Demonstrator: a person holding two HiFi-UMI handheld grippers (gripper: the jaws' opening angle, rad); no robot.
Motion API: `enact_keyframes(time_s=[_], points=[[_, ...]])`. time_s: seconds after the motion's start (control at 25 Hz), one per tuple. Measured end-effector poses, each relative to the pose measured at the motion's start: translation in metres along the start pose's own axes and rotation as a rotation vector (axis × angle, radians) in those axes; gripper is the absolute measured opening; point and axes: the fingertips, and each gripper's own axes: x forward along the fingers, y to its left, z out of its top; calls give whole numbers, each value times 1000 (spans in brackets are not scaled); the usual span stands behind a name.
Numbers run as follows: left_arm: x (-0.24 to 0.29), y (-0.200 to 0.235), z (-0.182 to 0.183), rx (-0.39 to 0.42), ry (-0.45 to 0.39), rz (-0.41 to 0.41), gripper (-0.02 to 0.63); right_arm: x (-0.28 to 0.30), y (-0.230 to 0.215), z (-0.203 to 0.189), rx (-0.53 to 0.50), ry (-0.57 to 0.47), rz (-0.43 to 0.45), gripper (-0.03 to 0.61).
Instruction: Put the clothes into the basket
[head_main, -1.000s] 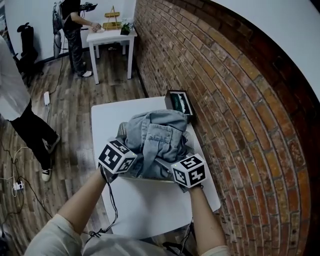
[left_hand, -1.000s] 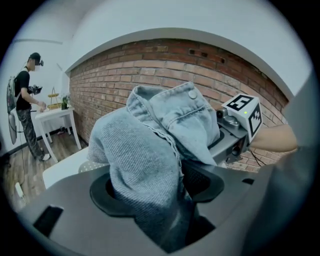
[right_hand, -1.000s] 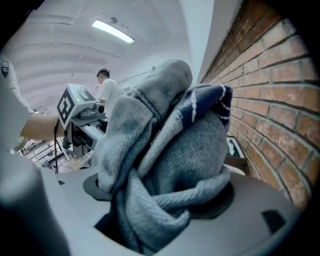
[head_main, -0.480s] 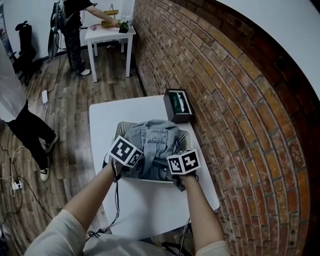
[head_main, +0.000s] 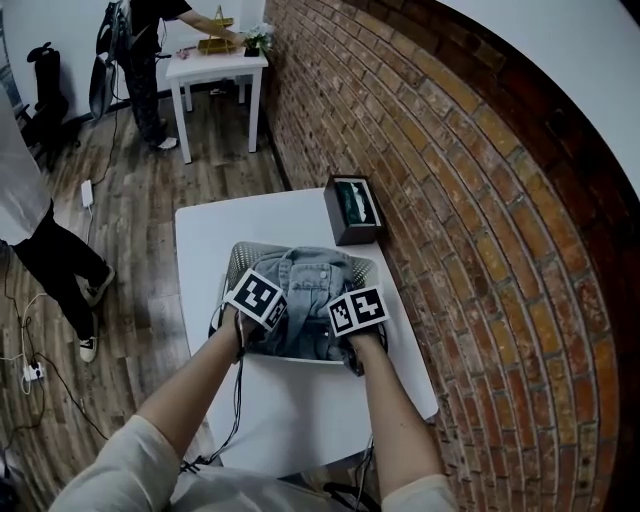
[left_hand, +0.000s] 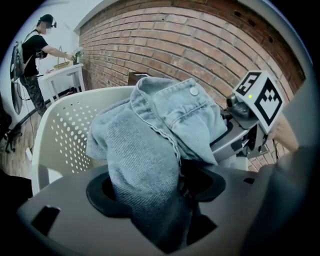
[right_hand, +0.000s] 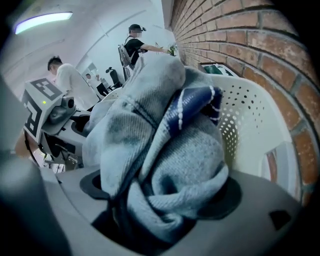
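Note:
A bundle of light-blue denim clothes (head_main: 305, 290) sits in the white perforated basket (head_main: 232, 262) on the white table (head_main: 300, 420). My left gripper (left_hand: 165, 200) is at the bundle's left side, shut on a thick fold of denim (left_hand: 145, 150). My right gripper (right_hand: 150, 210) is at the right side. Its jaws have just been opening, and a wad of denim (right_hand: 175, 165) still fills the gap between them. A dark-blue striped piece (right_hand: 192, 102) shows in that wad. The cloth hides both grippers' pads.
A black box (head_main: 352, 208) stands on the table behind the basket, against the brick wall (head_main: 480, 200). One person (head_main: 30, 230) stands on the wooden floor at left. Another is at a small white table (head_main: 215, 65) far back.
Both grippers have come down with the denim bundle, which hung above the basket's rim and now lies lower inside it.

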Motion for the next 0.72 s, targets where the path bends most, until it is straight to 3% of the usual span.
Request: enact_keyframes(time_s=[0.16,0.4,0.52,0.6,0.72], points=[[-1,1,1,-5,-13,16,328,-6,-4,1,0,-29,-51,465],[-25,-3,6,-60,-91,22,336,-40,3,16,32,-184,-95,465],[-46,-6,14,-6,-142,100,338,-65,4,24,-9,-261,-159,465],[-68,-6,23,56,-217,193,339,-83,11,31,-42,-344,-187,465],[-96,-12,37,80,-376,250,339,-107,30,43,-91,-497,-204,465]])
